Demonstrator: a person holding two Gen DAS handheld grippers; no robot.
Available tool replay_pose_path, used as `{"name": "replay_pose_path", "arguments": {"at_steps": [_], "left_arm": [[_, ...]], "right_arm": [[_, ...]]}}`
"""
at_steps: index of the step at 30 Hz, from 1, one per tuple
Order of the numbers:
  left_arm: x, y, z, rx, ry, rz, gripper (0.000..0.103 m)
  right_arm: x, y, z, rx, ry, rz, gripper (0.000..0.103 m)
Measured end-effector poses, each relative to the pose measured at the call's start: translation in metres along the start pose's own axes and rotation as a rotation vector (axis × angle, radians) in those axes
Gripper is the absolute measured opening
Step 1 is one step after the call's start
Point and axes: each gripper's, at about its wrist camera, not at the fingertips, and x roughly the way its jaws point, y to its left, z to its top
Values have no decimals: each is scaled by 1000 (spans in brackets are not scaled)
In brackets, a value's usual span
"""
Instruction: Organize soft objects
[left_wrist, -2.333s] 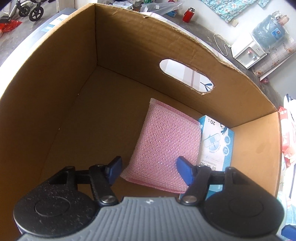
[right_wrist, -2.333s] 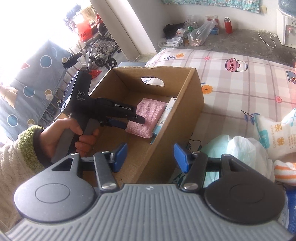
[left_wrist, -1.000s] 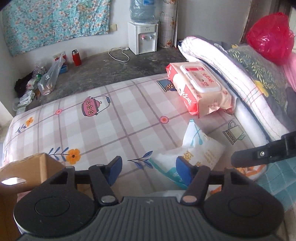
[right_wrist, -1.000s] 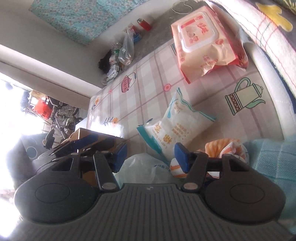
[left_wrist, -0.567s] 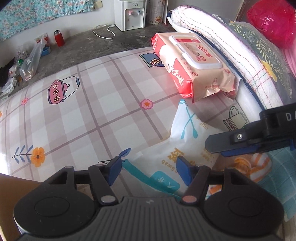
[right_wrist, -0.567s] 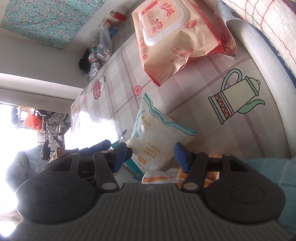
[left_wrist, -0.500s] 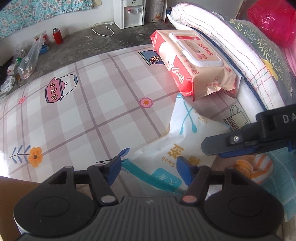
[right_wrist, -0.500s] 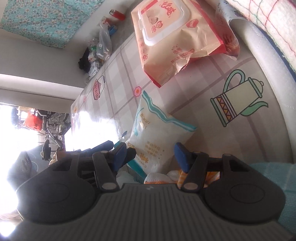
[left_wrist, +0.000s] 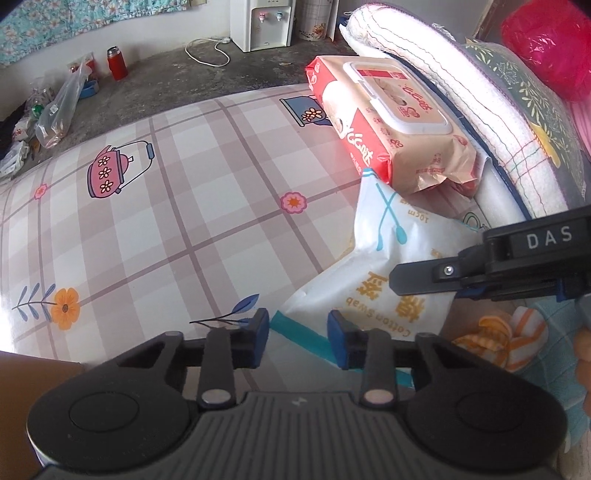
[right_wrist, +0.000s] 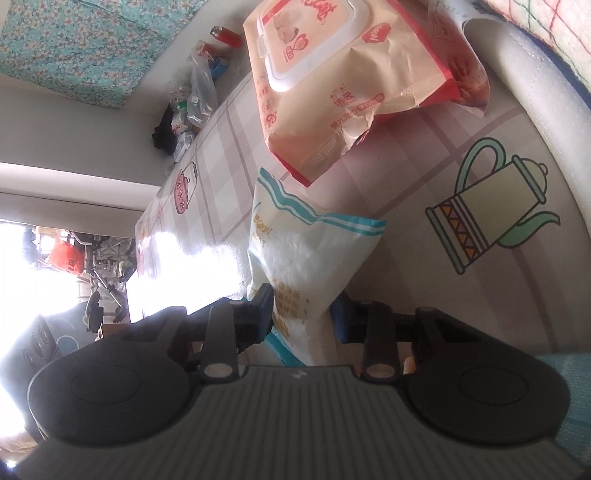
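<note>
Both rigs swung off the cardboard box (left_wrist: 33, 373) and onto the loose pile in the last couple of seconds, and both jaw gaps are down to roughly half of what they were half a second ago. Means box drop is done and the next pick is underway.

Left gripper (left_wrist: 298, 338): part open, holding nothing, tips over the near teal-edged corner of the cotton swab bag (left_wrist: 369, 258). Looks like backup, not the picker.

Right gripper (right_wrist: 302, 314): rolled sideways, bag filling the gap, both pads apparently against the film. Looks pinched at the near end; firmness of grip not verifiable. Bag not yet lifted, lying on the plaid sheet (left_wrist: 184, 221).

Just right of the bag: orange striped cloth (left_wrist: 517, 332) and a teal towel (left_wrist: 550, 314), partly under the right rig. Snag risk on lift.

Far corner of the bag touching or tucked under the wet-wipes pack (left_wrist: 388, 122); can't tell which. Likely to drag the pack if pulled flat, so lift first. Slippery puffy film, could slide out of a shallow pinch.

Beyond the pack: folded blankets (left_wrist: 480, 122), red plastic bag (left_wrist: 546, 40). Further off on the floor: water dispenser (left_wrist: 264, 22), red flask (left_wrist: 116, 62). None in the path back to the box, which sits left of the bag.
</note>
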Motion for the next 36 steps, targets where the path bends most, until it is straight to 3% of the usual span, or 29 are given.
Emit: {"name": "replay_pose_path", "arguments": {"at_steps": [4, 10, 16, 21, 27, 32, 36], "left_arm": [[-18, 9, -2, -57, -20, -42, 27], [-72, 13, -17, -63, -94, -78, 26], [-153, 41, -56, -105, -206, -80, 26], [-215, 95, -109, -212, -279, -26, 27], [-250, 175, -182, -362, -288, 112, 27], [-258, 236, -224, -482, -250, 253, 29], [-270, 270, -243, -538, -256, 283, 30]], "right_arm": [[-15, 12, -3, -51, -30, 3, 21], [-51, 48, -23, -159, -81, 13, 21], [-100, 112, -57, -321, -122, 55, 21], [-108, 177, -99, -455, -93, 113, 21], [-59, 273, -157, -620, 31, 183, 21], [27, 343, -197, -685, 193, 187, 21], [97, 373, -217, -670, 318, 159, 21]]}}
